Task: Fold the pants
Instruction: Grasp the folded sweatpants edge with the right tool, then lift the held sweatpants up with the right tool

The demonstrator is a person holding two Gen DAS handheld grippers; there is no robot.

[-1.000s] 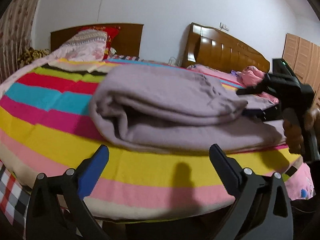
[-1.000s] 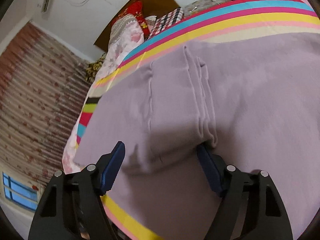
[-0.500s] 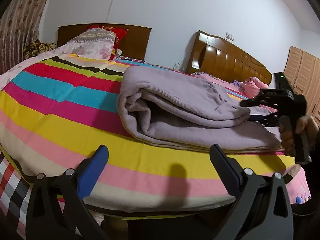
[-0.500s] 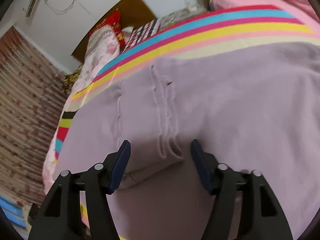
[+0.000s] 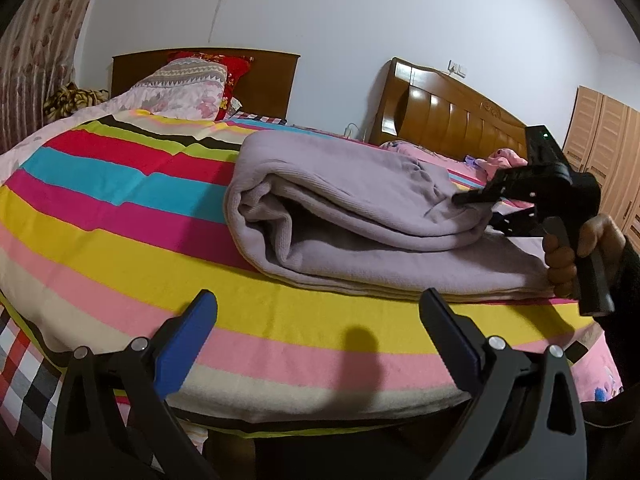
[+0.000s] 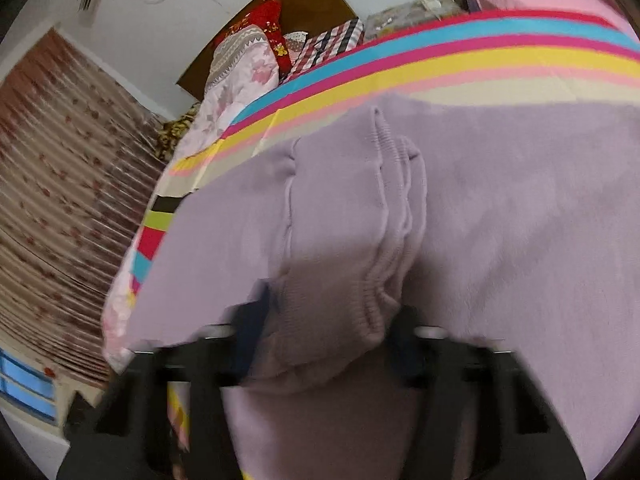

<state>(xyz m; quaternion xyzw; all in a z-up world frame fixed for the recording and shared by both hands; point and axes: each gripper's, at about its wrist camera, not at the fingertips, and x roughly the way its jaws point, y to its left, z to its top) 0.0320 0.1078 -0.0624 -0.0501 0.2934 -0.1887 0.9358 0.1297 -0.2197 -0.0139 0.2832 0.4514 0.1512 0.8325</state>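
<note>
The lilac pants point(image 5: 352, 220) lie folded over on the striped bedspread point(image 5: 120, 216), with the fold at the left. My left gripper point(image 5: 320, 340) is open and empty, off the near bed edge, short of the pants. My right gripper point(image 5: 486, 210) is at the pants' right end, its two fingers above and below the upper layer's ribbed waistband. In the right wrist view the waistband point(image 6: 384, 264) sits bunched between the blurred fingers of that gripper point(image 6: 324, 332), which have narrowed onto it.
Pillows point(image 5: 188, 80) and a dark headboard point(image 5: 264, 76) are at the far end. A second bed with a wooden headboard point(image 5: 448, 120) and pink bedding lies to the right. A wardrobe point(image 5: 608, 148) stands far right. Curtains point(image 6: 60, 184) hang on the left.
My right gripper has pushed onto the waistband and its fingers have closed in from wide open. My left gripper has drawn back and shifted left, still open.
</note>
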